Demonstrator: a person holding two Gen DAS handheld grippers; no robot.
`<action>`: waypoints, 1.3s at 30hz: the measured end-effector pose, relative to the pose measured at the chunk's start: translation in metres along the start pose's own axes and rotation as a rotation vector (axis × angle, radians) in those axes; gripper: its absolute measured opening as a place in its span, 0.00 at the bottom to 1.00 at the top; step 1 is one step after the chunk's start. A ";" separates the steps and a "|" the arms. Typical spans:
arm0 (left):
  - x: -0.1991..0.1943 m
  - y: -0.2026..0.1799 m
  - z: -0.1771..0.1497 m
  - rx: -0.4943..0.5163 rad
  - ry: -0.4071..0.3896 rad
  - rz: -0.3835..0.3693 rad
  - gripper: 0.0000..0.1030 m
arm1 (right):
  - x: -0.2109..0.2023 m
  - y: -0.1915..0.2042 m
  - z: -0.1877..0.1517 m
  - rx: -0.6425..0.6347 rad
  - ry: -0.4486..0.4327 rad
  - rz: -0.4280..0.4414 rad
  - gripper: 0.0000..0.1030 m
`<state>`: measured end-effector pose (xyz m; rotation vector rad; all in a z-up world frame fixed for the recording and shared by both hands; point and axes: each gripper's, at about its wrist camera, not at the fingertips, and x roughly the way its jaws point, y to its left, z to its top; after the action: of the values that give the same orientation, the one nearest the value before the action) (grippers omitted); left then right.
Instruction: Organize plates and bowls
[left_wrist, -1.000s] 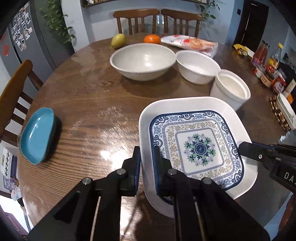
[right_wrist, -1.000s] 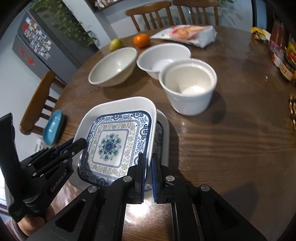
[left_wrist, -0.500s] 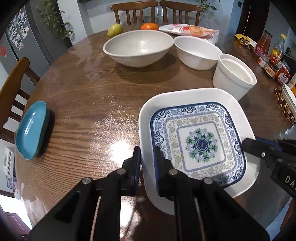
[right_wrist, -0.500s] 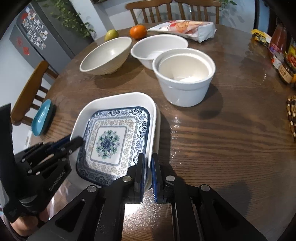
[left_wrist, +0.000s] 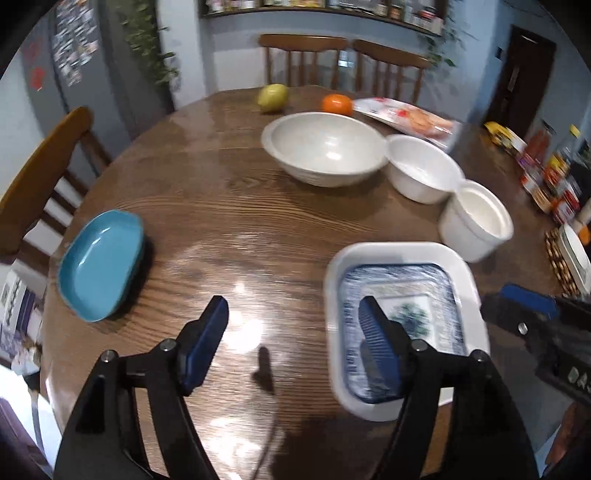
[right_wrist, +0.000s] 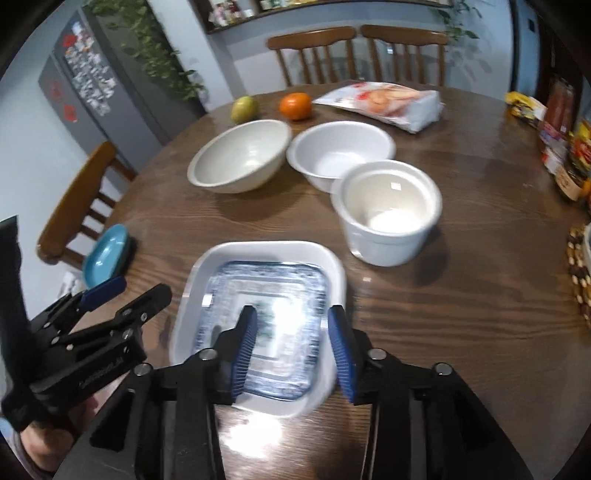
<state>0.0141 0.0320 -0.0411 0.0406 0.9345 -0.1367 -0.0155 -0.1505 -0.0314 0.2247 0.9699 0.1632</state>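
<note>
A white square plate with a blue pattern lies flat on the round wooden table, near its front edge. My left gripper is open above the plate's left rim, one finger over the plate. My right gripper is open over the plate's near right part. A blue dish sits at the table's left edge. A large cream bowl, a white bowl and a deep white bowl stand behind the plate.
A pear, an orange and a snack packet lie at the table's far side. Jars and bottles crowd the right edge. Wooden chairs stand at the left and far sides.
Both grippers have opened and let go of the patterned plate, which now lies on the table. Both have pulled back and lifted; the views are blurred with motion.
</note>
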 end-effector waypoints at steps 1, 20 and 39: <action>0.000 0.007 -0.001 -0.018 0.001 0.010 0.72 | 0.002 0.007 0.001 -0.012 0.003 0.014 0.40; 0.004 0.209 -0.020 -0.519 0.036 0.296 0.74 | 0.097 0.181 0.052 -0.346 0.108 0.255 0.40; 0.041 0.226 -0.014 -0.555 0.114 0.255 0.35 | 0.221 0.272 0.106 -0.463 0.245 0.282 0.20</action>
<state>0.0575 0.2528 -0.0882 -0.3481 1.0458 0.3661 0.1855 0.1524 -0.0789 -0.0893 1.1112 0.6780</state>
